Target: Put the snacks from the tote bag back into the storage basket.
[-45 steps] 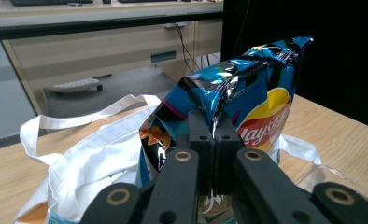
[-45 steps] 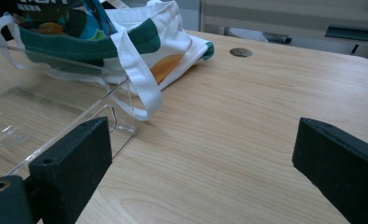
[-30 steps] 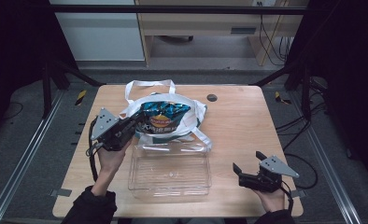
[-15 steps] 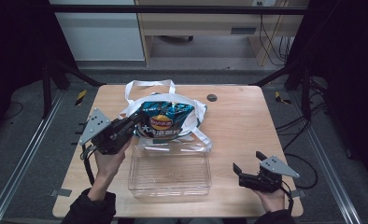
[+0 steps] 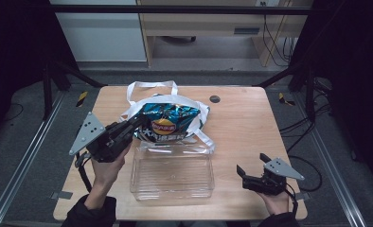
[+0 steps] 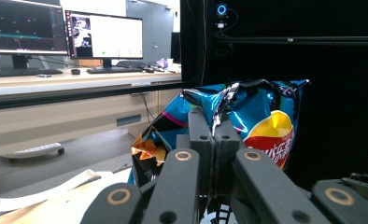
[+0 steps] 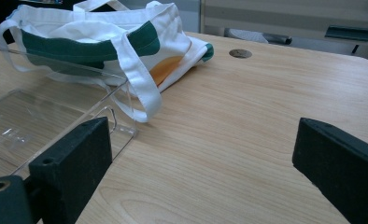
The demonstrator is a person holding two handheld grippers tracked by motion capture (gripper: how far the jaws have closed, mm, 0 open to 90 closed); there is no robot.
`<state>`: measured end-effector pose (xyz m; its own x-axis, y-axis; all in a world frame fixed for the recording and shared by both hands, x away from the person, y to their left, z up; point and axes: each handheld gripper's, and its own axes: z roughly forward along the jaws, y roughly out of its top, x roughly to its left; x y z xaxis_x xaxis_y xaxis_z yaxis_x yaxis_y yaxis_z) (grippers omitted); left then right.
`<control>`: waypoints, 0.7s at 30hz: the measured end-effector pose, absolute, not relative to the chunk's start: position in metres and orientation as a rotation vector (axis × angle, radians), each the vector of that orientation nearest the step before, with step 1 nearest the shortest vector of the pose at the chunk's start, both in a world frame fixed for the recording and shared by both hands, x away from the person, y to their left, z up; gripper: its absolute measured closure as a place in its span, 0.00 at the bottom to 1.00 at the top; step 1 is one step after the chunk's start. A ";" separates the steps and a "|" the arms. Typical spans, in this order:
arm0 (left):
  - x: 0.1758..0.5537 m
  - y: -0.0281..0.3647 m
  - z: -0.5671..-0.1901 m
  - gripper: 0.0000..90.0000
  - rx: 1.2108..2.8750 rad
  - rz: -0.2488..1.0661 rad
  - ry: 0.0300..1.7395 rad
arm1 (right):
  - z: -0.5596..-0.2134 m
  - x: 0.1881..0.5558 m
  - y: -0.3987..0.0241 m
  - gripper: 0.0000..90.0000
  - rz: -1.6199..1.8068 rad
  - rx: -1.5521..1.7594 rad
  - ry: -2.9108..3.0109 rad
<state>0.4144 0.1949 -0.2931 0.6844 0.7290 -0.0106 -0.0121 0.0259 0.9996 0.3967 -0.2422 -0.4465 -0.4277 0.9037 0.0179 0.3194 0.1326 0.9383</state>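
In the high view the chip bag (image 5: 168,124) is held above the tote (image 5: 201,113), at 12 o'clock from the tray (image 5: 173,168). Its top edge is seen pinched by the left gripper (image 6: 213,140) fingers in the left gripper view. The right gripper (image 7: 201,154) fingers are spread over bare desk (image 7: 229,121).

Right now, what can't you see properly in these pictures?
- Chip bag: its lower edge in the left gripper view, behind the left gripper pinching it.
- Tote bag: its inside, in the high view, covered by the chip bag.
- Clear tray: cut off at the right gripper view's left edge.
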 end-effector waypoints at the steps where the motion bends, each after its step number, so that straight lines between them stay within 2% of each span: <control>1: 0.414 0.195 -0.293 1.00 1.448 0.635 0.634 | -0.447 0.397 -0.242 0.06 1.293 1.174 1.833; 21: 0.383 0.196 -0.299 1.00 1.486 0.620 0.643 | -0.445 0.394 -0.244 0.06 1.293 1.166 1.821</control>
<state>0.3834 0.1961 -0.2992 0.6916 0.7222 -0.0101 0.0169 -0.0021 0.9999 0.3944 -0.2437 -0.4446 -0.4242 0.9055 0.0093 0.3073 0.1342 0.9421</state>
